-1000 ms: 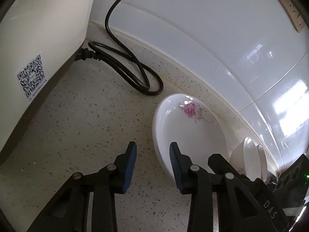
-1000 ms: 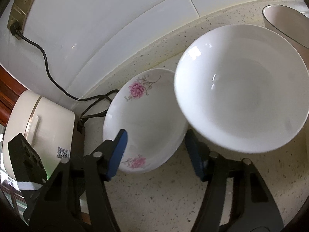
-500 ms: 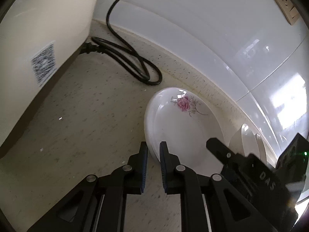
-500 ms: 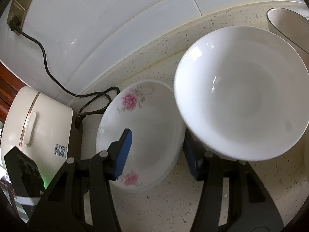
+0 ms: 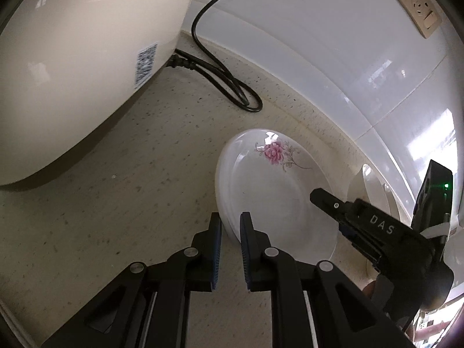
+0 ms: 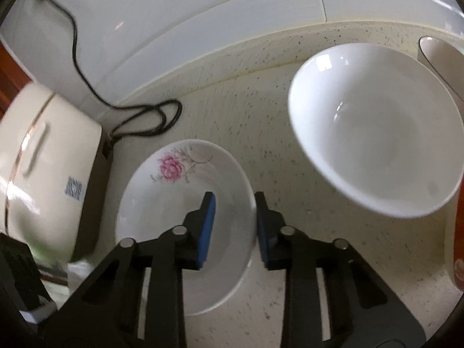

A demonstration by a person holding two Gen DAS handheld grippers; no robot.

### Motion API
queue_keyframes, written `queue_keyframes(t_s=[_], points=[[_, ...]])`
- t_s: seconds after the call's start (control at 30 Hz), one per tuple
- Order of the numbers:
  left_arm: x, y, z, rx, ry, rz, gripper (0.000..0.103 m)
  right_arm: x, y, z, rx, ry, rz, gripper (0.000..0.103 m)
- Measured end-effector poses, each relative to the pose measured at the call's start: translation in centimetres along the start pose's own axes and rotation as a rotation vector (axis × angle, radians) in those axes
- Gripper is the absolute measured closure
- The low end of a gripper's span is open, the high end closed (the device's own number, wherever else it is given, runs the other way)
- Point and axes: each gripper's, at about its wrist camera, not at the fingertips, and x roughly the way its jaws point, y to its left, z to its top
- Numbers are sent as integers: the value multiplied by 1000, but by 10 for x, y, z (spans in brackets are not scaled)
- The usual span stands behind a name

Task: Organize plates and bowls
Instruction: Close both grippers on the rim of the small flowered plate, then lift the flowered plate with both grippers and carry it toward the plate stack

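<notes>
A white plate [image 5: 275, 191] with a pink flower print lies on the speckled counter [image 5: 139, 179]. My left gripper [image 5: 230, 217] is shut on its near left rim, one blue pad on each side. My right gripper [image 6: 233, 200] straddles the plate's [image 6: 174, 203] right rim, one finger inside the dish and one outside. Its jaws are closing, and the inner pad still stands off the rim. In the left wrist view the right gripper [image 5: 330, 211] reaches in over the plate's right side. A plain white bowl [image 6: 377, 130] stands to the right, apart from the plate.
A cream rice cooker [image 5: 72, 72] fills the left, close to the plate, and its black cord [image 5: 226, 87] loops along the white tiled wall. Another pale vessel [image 6: 440, 63] stands behind the bowl. An orange-red object [image 6: 458, 232] is at the right edge. A wall socket [image 5: 420, 8] is up high.
The left jaws closed on the plate's rim, and the plate shifted left, out from beside the white bowl toward the cooker. The right jaws narrowed around the plate's right rim.
</notes>
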Motion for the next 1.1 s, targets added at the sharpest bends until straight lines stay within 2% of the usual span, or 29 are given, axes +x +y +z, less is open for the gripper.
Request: queue_keyframes(t_s=[0.2,0.43,0.73,0.93,1.1], points=[[-14,6,-15,3,-3,16,90,-8,4,-15,-108,47,-14,83],[-32,9,-36,21,-10,16,90,-25,-1,-37,-149,42,-4,83],[-63,10,-59,13,-95,6,90,-55,0,-55,-170,-21,60,83],[-81,12,-75,-5,-162,33,90,-67,8,-62,-208,-45,104,83],[-85,13,-92,-26,-187,70,90,-64,5,-66,-210,-25,119,83]])
